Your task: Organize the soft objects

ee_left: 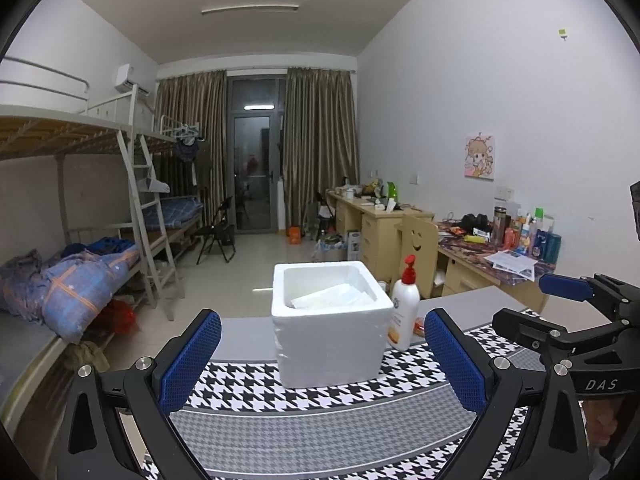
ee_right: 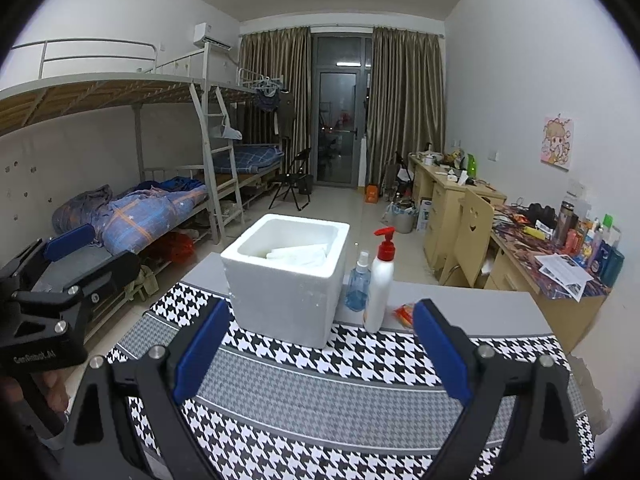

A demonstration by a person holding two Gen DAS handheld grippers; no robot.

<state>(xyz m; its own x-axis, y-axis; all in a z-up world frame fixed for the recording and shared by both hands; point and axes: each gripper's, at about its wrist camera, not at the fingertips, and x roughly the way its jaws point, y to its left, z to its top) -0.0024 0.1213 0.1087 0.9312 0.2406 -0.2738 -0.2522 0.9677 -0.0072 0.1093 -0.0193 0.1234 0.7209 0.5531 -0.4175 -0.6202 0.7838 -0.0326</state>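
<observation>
- A white square foam box (ee_left: pixel 330 320), open at the top, stands on a black-and-white houndstooth mat (ee_left: pixel 320 420) covering a grey table.
- Inside the box lie pale, soft-looking folded sheets or packets (ee_left: pixel 332 298); exactly what they are cannot be told.
- The left gripper (ee_left: pixel 322 360) hovers over the mat with its blue-padded jaws wide apart and empty. The box sits straight ahead, framed between them.
- The right gripper (ee_right: pixel 320 356) is also spread wide and holds nothing. From it, the box lies ahead and slightly left.
- Just right of the box stand a white pump bottle with a red top (ee_right: pixel 380 280) and a small clear blue spray bottle (ee_right: pixel 359 284).
- A small orange-red packet (ee_right: pixel 405 314) lies beside the pump bottle, just ahead of the right gripper's right finger; the right gripper looks nearer to it.
</observation>
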